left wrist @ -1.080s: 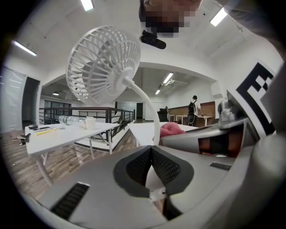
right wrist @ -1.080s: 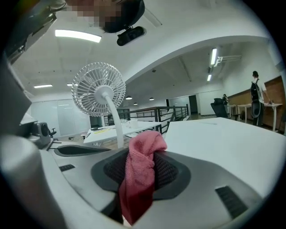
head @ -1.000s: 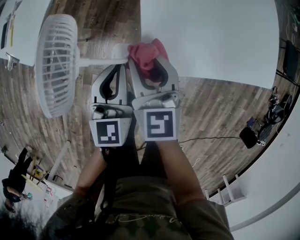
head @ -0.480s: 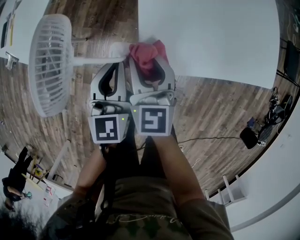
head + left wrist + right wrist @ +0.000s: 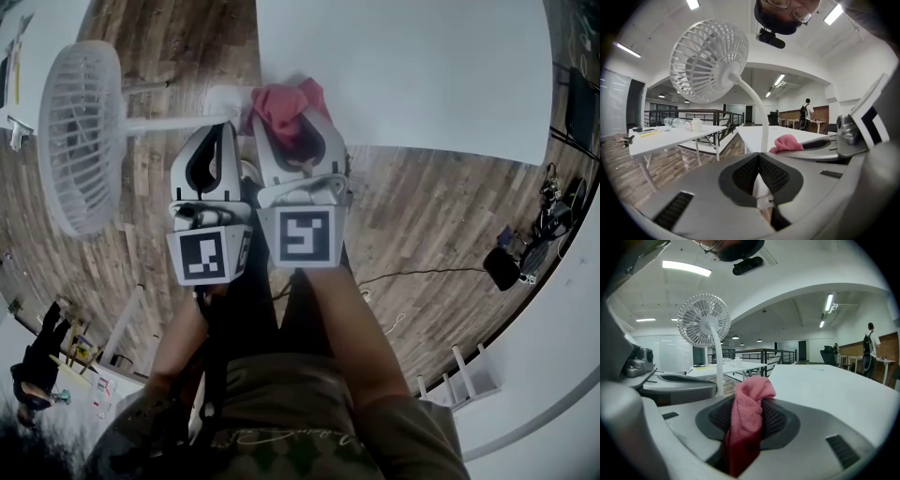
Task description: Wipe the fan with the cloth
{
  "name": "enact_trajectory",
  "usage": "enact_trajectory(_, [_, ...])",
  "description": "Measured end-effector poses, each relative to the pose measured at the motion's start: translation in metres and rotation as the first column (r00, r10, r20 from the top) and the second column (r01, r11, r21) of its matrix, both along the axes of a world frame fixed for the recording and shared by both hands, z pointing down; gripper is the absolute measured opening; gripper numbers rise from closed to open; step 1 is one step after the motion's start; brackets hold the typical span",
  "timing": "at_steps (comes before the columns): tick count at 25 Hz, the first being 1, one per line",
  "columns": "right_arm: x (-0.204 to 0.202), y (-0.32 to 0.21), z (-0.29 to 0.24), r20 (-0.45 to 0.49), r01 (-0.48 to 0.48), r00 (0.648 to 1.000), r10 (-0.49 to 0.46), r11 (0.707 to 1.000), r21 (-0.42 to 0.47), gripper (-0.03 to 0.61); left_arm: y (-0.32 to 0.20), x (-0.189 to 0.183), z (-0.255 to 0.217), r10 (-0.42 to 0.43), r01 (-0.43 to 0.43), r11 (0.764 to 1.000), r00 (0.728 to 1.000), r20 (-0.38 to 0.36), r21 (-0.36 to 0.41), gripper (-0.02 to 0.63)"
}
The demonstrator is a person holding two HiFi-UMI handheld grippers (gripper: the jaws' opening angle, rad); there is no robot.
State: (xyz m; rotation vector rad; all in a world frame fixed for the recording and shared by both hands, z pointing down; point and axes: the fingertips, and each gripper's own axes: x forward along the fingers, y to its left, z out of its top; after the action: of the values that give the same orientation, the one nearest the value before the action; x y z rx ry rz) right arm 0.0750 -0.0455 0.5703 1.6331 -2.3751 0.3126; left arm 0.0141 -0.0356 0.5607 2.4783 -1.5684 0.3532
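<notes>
A white fan stands on a thin stem with its base at the edge of the white table; its round grille rises up and to the left of both grippers. My right gripper is shut on a pink cloth, which bunches up above the pads and hangs down between them. Close beside it on the left, my left gripper is shut with nothing in it, its pads meeting just in front of the fan stem. Neither gripper touches the fan.
Another white table with bottles and a cup stands to the left, with a black railing behind it. Cables and a black device lie on the wooden floor at right. A person stands far back by desks.
In the head view the fan has drifted left and slightly down. Both grippers keep side by side, the cloth still in the right one.
</notes>
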Motion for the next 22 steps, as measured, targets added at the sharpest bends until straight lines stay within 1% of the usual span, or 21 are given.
enact_trajectory(4, [-0.001, -0.004, 0.003, 0.000, -0.012, 1.000, 0.012, 1.000, -0.010, 0.166, -0.004, -0.004, 0.005, 0.000, 0.000, 1.000, 1.000, -0.009, -0.012, 0.014])
enact_trajectory(10, [0.015, 0.003, 0.006, -0.019, -0.035, 0.999, 0.035, 0.999, -0.023, 0.167, 0.005, 0.001, 0.006, 0.005, -0.005, 1.000, 1.000, -0.010, -0.015, 0.014])
enact_trajectory(14, [0.024, 0.007, 0.012, -0.049, -0.055, 0.997, 0.053, 0.998, -0.043, 0.166, 0.005, 0.001, 0.006, 0.007, -0.007, 1.000, 1.000, -0.012, -0.011, 0.014])
enact_trajectory(18, [0.028, 0.009, 0.018, -0.081, -0.064, 0.995, 0.060, 0.997, -0.051, 0.166, 0.010, -0.006, 0.011, 0.004, -0.004, 1.000, 1.000, -0.013, -0.018, 0.014])
enact_trajectory(21, [0.030, 0.014, 0.014, -0.039, -0.060, 0.998, 0.057, 0.996, -0.066, 0.169, 0.013, -0.015, 0.012, 0.011, -0.012, 1.000, 1.000, 0.019, 0.016, 0.015])
enact_trajectory(22, [0.031, 0.017, 0.012, -0.020, -0.057, 0.998, 0.055, 0.995, -0.079, 0.170, 0.013, -0.015, 0.011, 0.011, -0.011, 1.000, 1.000, 0.012, 0.011, 0.014])
